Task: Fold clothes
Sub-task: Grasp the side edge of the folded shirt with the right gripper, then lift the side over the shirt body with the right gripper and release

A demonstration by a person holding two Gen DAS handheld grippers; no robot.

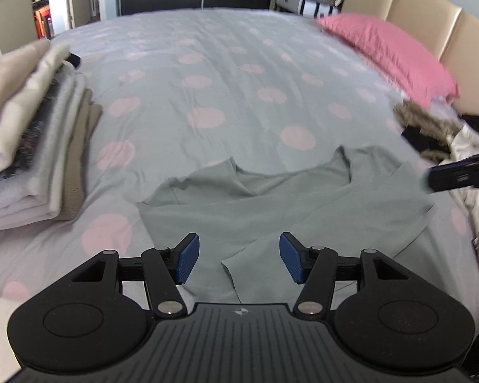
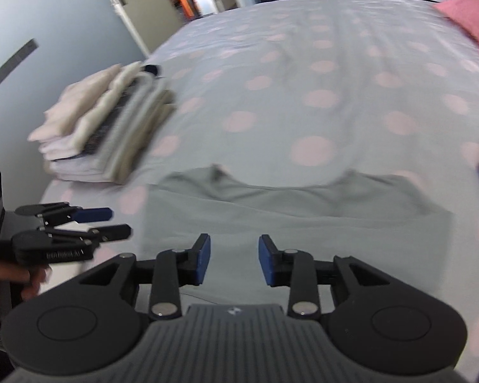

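A grey-green garment (image 1: 271, 204) lies partly spread on the polka-dot bed cover (image 1: 226, 73), with its neckline toward the far side and a flap folded over near me. My left gripper (image 1: 239, 260) is open and empty, just above the garment's near fold. My right gripper (image 2: 234, 260) is open and empty above the garment's (image 2: 287, 210) near part. The left gripper also shows at the left of the right wrist view (image 2: 102, 223), open. The right gripper's dark finger (image 1: 459, 175) enters at the right of the left wrist view.
A stack of folded clothes (image 1: 32, 140) sits on the bed to the left; it also shows in the right wrist view (image 2: 108, 127). A pink pillow (image 1: 389, 51) lies by the beige headboard (image 1: 431, 22). A heap of unfolded clothes with fur trim (image 1: 431, 127) lies at the right.
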